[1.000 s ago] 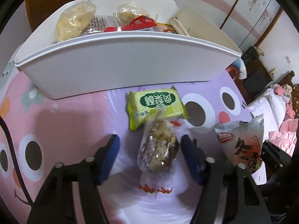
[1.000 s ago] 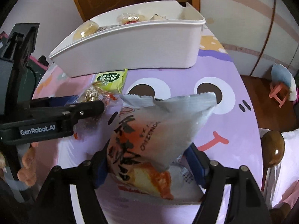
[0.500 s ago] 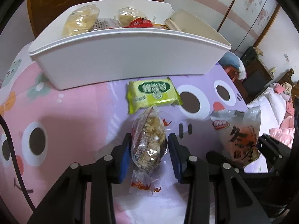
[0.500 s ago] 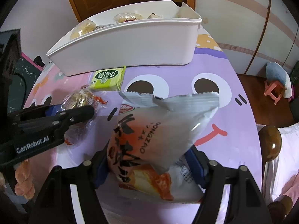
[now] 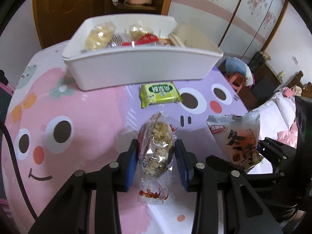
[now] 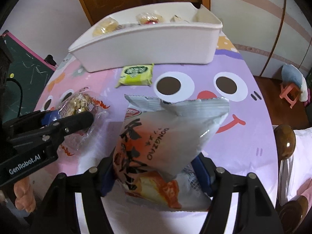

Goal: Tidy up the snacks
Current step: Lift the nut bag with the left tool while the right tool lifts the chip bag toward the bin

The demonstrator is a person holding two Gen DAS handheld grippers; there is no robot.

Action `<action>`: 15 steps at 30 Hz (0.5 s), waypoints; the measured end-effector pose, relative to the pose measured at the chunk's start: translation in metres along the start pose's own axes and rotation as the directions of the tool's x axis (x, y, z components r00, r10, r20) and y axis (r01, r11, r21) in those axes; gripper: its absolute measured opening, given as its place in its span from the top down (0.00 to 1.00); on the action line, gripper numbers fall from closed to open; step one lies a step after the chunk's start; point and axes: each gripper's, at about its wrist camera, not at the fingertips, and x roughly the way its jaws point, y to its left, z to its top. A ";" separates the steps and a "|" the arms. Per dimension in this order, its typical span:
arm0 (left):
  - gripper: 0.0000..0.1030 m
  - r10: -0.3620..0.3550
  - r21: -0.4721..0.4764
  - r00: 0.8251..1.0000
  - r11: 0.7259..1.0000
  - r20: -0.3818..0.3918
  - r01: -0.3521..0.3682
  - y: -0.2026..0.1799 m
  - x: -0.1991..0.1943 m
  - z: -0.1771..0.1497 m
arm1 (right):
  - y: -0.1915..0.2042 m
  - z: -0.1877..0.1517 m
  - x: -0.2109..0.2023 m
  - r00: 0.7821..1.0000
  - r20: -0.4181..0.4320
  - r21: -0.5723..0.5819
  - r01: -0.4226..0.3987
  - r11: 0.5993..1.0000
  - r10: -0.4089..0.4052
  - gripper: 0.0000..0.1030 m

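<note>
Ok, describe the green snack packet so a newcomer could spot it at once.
Start at the big white bin at the table's far side. Just in front of its near wall, flat on the cartoon tablecloth, lies the green packet. It is the only loose snack that no gripper holds.

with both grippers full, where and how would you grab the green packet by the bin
Take the green packet across its short width at the middle, coming from straight above. It lies flat on the table cloth, alone, just in front of the white bin. Its crimped ends look too thin to grip well, and the bin wall likely blocks a low approach from behind.
</note>
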 end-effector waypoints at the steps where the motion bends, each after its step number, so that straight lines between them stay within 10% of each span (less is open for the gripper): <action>1: 0.65 -0.002 -0.003 1.000 1.000 0.009 0.002 0.001 -0.006 0.000 | 0.002 0.000 -0.004 1.000 0.006 -0.002 -0.001 1.000 0.001 0.33; 15: 0.65 -0.032 -0.042 0.978 0.998 0.205 0.041 0.022 -0.110 0.057 | 0.033 0.051 -0.090 0.979 0.203 -0.074 0.017 0.997 -0.001 0.33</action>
